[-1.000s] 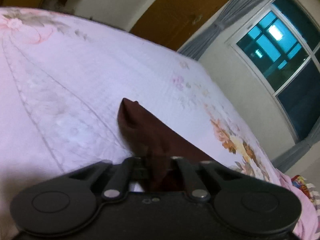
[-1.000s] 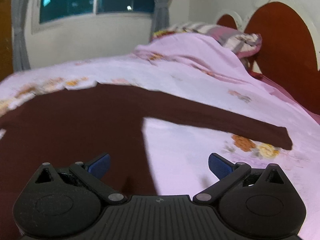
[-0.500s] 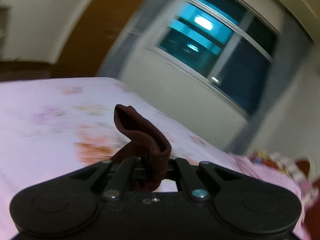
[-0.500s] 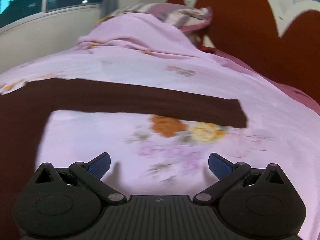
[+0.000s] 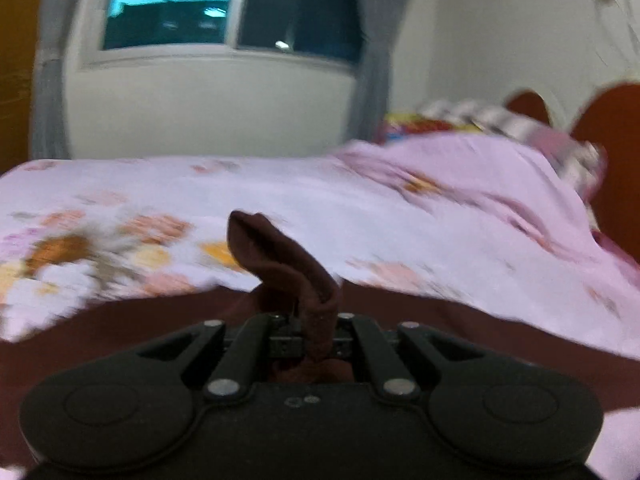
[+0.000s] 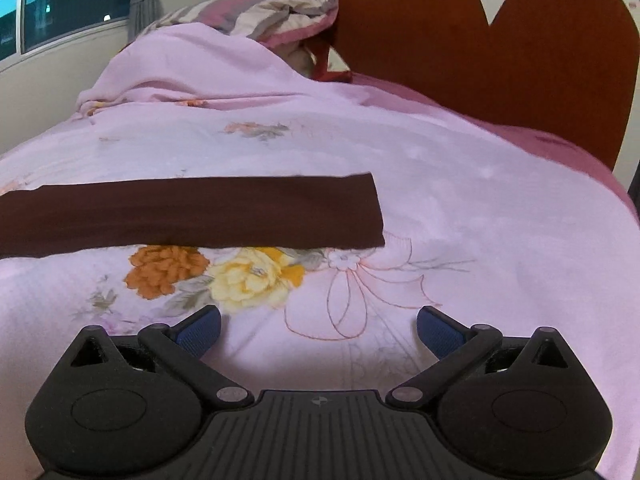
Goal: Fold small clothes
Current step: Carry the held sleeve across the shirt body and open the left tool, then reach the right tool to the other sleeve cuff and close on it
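Note:
A dark maroon garment lies on the pink floral bedspread point(image 6: 460, 184). In the left wrist view my left gripper point(image 5: 316, 332) is shut on a sleeve end of the maroon garment point(image 5: 280, 264), which curls up above the jaws; the garment's body point(image 5: 120, 328) spreads below. In the right wrist view the other maroon sleeve point(image 6: 192, 212) lies flat, stretching left to right, its cuff end at centre. My right gripper point(image 6: 318, 330) is open and empty, low over the bedspread, a little short of that sleeve.
A red-brown headboard point(image 6: 480, 48) stands at the back right with a striped pillow point(image 6: 280, 8) against it. A heaped pink blanket point(image 6: 192, 76) lies at the head of the bed. A window point(image 5: 224, 8) with grey curtains is in the far wall.
My left gripper has swung round with the sleeve end, from facing the door to facing the window and headboard. My right gripper has moved right along the flat sleeve towards its cuff, still open.

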